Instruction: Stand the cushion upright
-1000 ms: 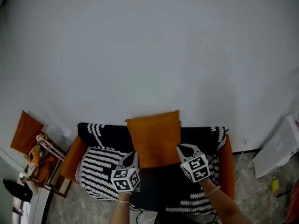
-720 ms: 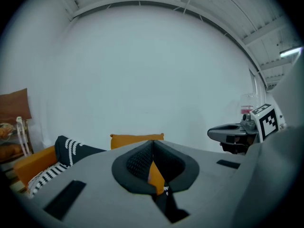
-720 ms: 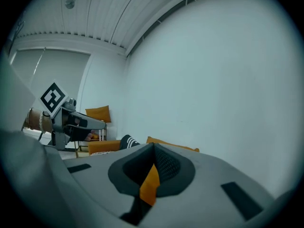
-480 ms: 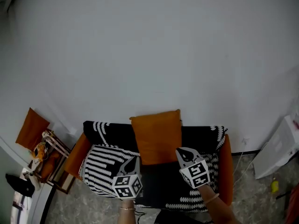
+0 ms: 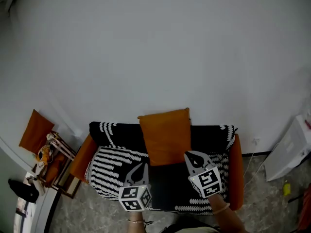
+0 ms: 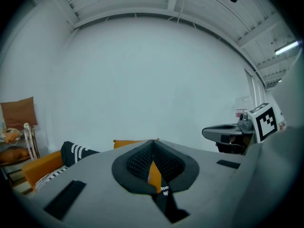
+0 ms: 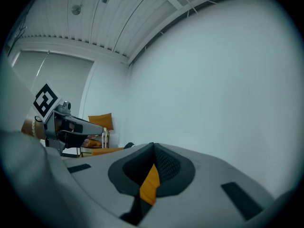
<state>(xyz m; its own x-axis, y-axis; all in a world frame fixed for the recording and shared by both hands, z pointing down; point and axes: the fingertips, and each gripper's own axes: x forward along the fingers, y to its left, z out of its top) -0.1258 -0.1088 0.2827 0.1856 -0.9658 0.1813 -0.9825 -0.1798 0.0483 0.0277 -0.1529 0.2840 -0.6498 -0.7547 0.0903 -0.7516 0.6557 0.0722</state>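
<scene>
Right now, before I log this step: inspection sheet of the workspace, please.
Surface: sofa with an orange frame, draped in a black-and-white throw.
Job's things: orange cushion stands upright against the backrest, at mid-seat.
Clutter: small yellow item on the floor at right; rack at left holding small things, too small to name.
Grippers: left tool shut and empty; right tool shut and empty; both are in front of the cushion's lower edge, and neither grips it.
Cables: thin light cable on the floor right of the sofa.
Surroundings: bare white wall; second orange cushion by the rack; white box at right.
</scene>
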